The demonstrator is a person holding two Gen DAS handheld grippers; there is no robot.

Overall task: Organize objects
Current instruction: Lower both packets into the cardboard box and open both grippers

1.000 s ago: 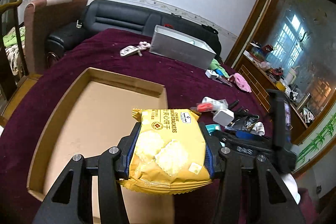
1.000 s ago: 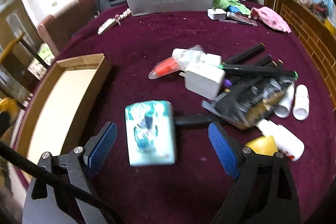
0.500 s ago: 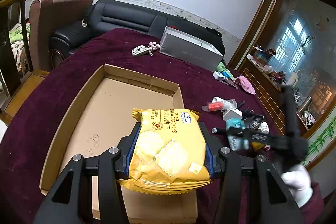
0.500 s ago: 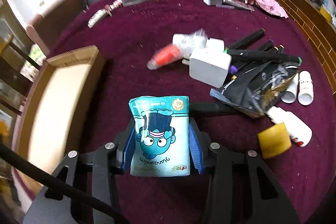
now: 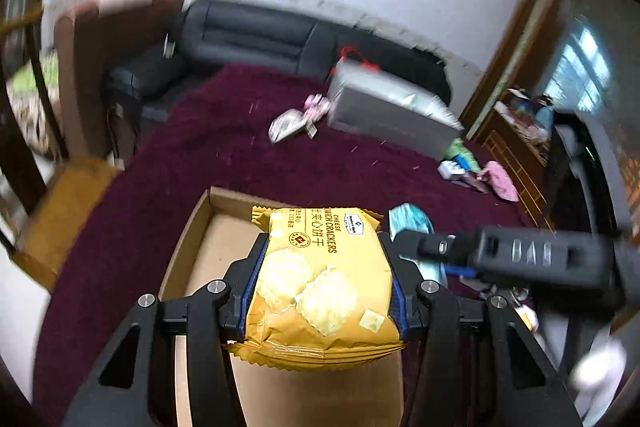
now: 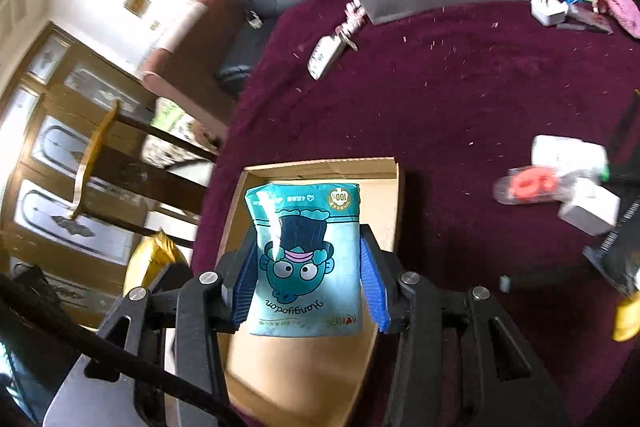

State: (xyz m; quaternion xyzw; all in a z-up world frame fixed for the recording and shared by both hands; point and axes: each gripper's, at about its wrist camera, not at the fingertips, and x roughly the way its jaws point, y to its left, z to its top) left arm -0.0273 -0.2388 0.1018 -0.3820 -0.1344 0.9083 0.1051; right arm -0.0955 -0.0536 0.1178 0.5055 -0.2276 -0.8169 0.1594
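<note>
Both hands are now carrying snacks over to the cardboard tray (image 5: 188,259). The left gripper (image 5: 320,287) is clamped partway closed on the yellow cracker pack (image 5: 320,283), same hold as a sec ago, and it's hanging over the tray's floor w/ the tray's far wall just beyond it. The big change is on the right: the right gripper (image 6: 306,271), which was wide open around the teal tissue pack (image 6: 306,251) lying on the table (image 6: 460,99), has closed on it; the blue pads are pressing both sides. That pack is off the table now and over the tray too, no longer beside the clutter of chargers, pens and bottles. In the left view the teal pack is showing just right of the cracker pack, so the two loads are close together. Judging by this, picking is done for both; what's left is lowering and letting go w/o bumping each other.
</note>
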